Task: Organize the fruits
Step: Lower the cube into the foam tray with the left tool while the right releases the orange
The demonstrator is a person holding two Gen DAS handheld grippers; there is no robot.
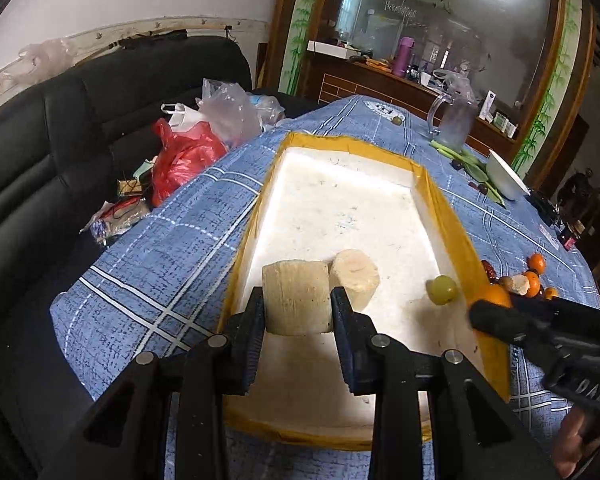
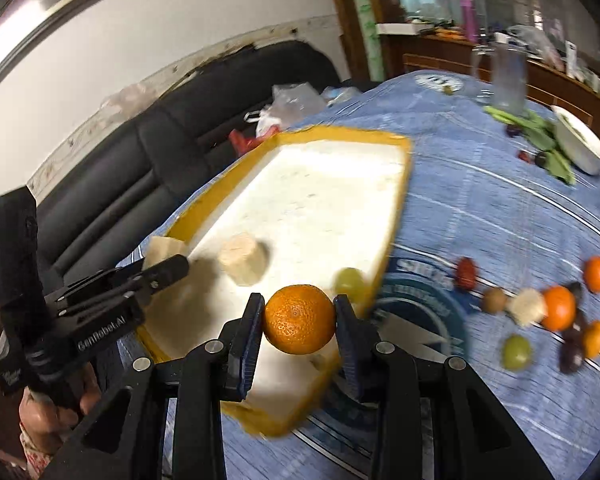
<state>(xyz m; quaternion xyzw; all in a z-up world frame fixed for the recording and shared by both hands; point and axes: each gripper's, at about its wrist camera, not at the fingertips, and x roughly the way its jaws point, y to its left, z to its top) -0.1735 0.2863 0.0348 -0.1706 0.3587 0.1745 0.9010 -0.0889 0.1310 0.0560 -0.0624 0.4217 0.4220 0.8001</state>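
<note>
**Both tools loaded above the foam tray**

The left tool (image 1: 298,312) is held low over the near end of the white foam tray (image 1: 452,216), its fingers pointed along the tray's length. A pale cylindrical fruit chunk (image 1: 296,296) is clamped between its two ribbed pads, narrow enough to press both flat sides. A second pale chunk (image 1: 354,280) is seen lying on the tray floor just beyond and touching the held one, and a green grape (image 1: 442,289) rests near the tray's right wall.

The right tool (image 2: 299,318) is carried above the tray's near right corner, with a small orange (image 2: 299,319) gripped between its pads. From the right wrist view, the left tool's body is seen at the left, tilted down toward the tray, with the person's left hand (image 2: 48,404) wrapped around its handle. White lettering reading "GenRobot.AI" is printed on that body. In the left wrist view the right tool enters from the lower right edge; partial lettering on it cannot be read.

On the blue checked cloth of the counter (image 2: 480,208), to the right of the tray, a loose cluster of fruit (image 2: 548,312) is spread: oranges, a grape, dark and red pieces and a pale chunk. The right wrist view is blurred.
</note>
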